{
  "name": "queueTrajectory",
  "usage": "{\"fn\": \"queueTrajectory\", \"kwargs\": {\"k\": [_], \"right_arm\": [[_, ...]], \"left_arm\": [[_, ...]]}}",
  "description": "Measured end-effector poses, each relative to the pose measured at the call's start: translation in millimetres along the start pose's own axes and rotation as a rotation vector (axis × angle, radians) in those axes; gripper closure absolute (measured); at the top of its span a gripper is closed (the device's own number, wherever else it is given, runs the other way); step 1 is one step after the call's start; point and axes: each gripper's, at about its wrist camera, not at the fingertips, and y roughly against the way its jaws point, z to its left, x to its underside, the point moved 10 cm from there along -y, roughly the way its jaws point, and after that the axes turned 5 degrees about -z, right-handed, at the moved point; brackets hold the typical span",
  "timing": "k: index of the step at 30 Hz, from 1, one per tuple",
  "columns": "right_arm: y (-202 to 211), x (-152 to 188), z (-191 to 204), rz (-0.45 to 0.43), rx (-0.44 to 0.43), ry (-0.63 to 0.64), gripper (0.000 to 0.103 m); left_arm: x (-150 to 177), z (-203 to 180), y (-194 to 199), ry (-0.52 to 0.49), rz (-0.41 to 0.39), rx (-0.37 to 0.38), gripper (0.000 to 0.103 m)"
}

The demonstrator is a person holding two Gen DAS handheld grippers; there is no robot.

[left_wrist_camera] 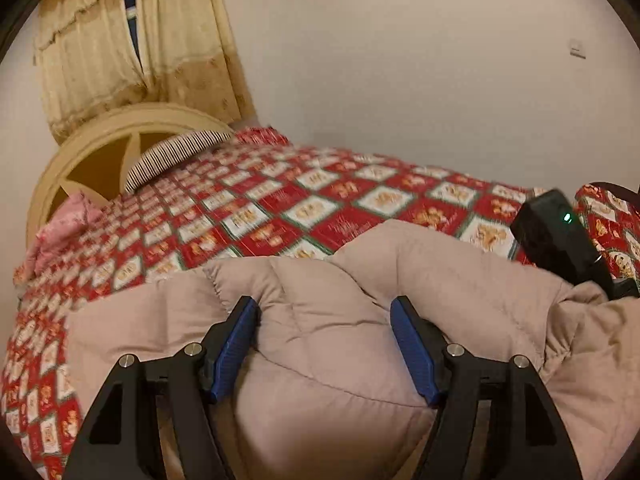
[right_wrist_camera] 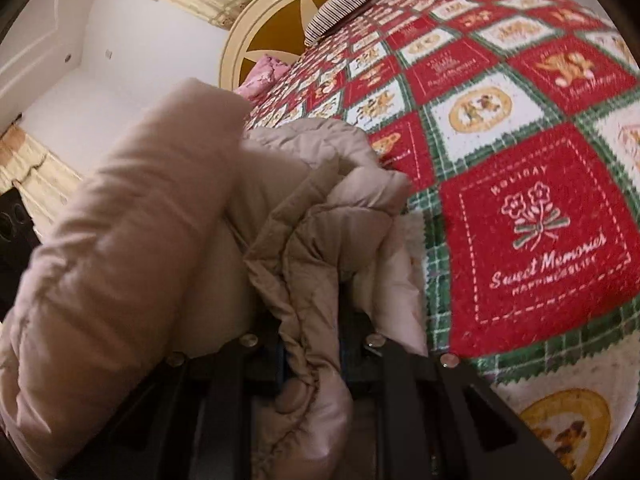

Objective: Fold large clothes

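A large beige puffer jacket [left_wrist_camera: 340,320] lies bunched on the bed near its front edge. My left gripper [left_wrist_camera: 324,312] is open, its blue-padded fingers [left_wrist_camera: 236,344] straddling a puffy fold of the jacket. My right gripper [right_wrist_camera: 312,360] is shut on a gathered seam edge of the jacket [right_wrist_camera: 304,280] and holds it lifted above the bed. Its fingers are mostly hidden by the fabric. A padded sleeve or panel [right_wrist_camera: 132,220] hangs to the left of it. The right gripper's black body [left_wrist_camera: 560,240] shows at the right of the left wrist view.
The bed carries a red, white and green patchwork bedspread [left_wrist_camera: 280,208], also in the right wrist view [right_wrist_camera: 520,200]. A round cream headboard [left_wrist_camera: 100,148], a striped pillow [left_wrist_camera: 176,156] and a pink pillow [left_wrist_camera: 64,228] lie at the far end. Curtains [left_wrist_camera: 132,40] and a white wall stand behind.
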Motion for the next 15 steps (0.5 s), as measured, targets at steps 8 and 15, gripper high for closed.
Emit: {"fn": "queueTrajectory", "kwargs": {"k": [8,15], "right_arm": [[7.0,-4.1,-8.5,-0.017,-0.041,-0.071,0.085],[88.5,-24.1,-11.6,-0.124,0.024,-0.036,0.073]], "left_arm": [[31.6,0.9,-34.9,-0.017,0.063,-0.043,0.032],[40.9,1.0,-49.0,-0.037,0.095,-0.045,0.032]]}}
